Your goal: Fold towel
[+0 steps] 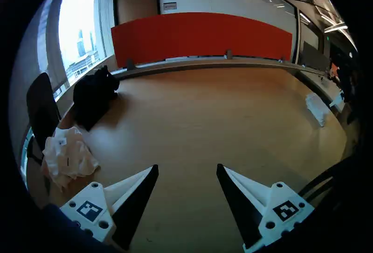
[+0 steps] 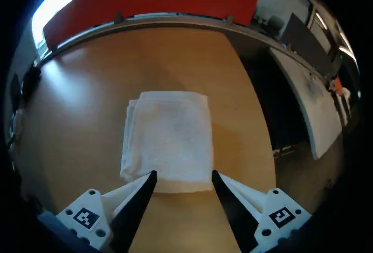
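Observation:
A white towel [image 2: 168, 138] lies folded into a thick rectangle on the wooden table [image 2: 84, 103], straight ahead in the right gripper view. My right gripper [image 2: 183, 173] is open, its fingertips hovering at the towel's near edge with nothing between them. In the left gripper view the same folded towel [image 1: 318, 107] is small at the table's far right. My left gripper [image 1: 187, 166] is open above bare tabletop [image 1: 196, 113]. A crumpled pile of white cloth [image 1: 67, 156] lies at the left edge.
A black bag [image 1: 94, 93] sits at the table's back left, near a dark chair [image 1: 41, 108]. A red partition [image 1: 200, 34] runs along the far edge. Beyond the table's right edge [image 2: 261, 127] the floor drops away, with a white desk [image 2: 310, 99] farther off.

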Available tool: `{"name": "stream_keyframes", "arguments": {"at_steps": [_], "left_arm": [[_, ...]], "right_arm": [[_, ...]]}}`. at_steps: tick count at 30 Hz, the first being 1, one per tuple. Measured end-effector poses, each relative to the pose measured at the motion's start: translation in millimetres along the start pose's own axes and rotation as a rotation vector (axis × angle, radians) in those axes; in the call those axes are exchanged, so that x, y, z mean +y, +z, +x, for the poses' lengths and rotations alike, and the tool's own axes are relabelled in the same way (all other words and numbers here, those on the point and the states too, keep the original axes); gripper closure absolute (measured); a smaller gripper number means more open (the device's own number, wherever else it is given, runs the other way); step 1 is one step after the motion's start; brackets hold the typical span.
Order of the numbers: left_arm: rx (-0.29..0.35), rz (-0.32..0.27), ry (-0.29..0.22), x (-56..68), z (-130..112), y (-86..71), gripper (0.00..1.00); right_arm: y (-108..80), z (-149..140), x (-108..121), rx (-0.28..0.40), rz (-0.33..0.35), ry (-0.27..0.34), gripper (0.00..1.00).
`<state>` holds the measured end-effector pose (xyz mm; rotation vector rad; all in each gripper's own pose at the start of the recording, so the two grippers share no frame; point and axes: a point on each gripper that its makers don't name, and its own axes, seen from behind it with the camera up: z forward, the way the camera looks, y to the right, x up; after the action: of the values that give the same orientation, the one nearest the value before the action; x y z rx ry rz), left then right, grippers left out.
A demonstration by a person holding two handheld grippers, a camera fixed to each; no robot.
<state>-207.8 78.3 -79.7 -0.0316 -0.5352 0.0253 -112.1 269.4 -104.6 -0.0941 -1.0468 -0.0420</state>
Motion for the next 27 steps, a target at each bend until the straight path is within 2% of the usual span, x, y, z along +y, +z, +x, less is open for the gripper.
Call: {"name": "stream_keyframes", "arguments": {"at_steps": [3,11,20,27], "left_arm": [[0.003,0.001,-0.002,-1.0,1,-0.7,0.08],[0.011,0.004,-0.012,-1.4,4,-2.2,0.08],[0.011,0.017,-0.042,-2.8,5,-2.9,0.07],[0.014,0.021,-0.055,-3.0,6,-2.9,0.08]], "right_arm": [[-0.6,4,-6,0.012,0.003,0.026,0.09],[-8.3,16,-11,0.073,-0.033,0.035,0.09],[-28.5,48,-28,0.241,-0.046,0.072,0.09],[-46.3,72,-31,0.38,-0.088,0.083,0.09]]}}
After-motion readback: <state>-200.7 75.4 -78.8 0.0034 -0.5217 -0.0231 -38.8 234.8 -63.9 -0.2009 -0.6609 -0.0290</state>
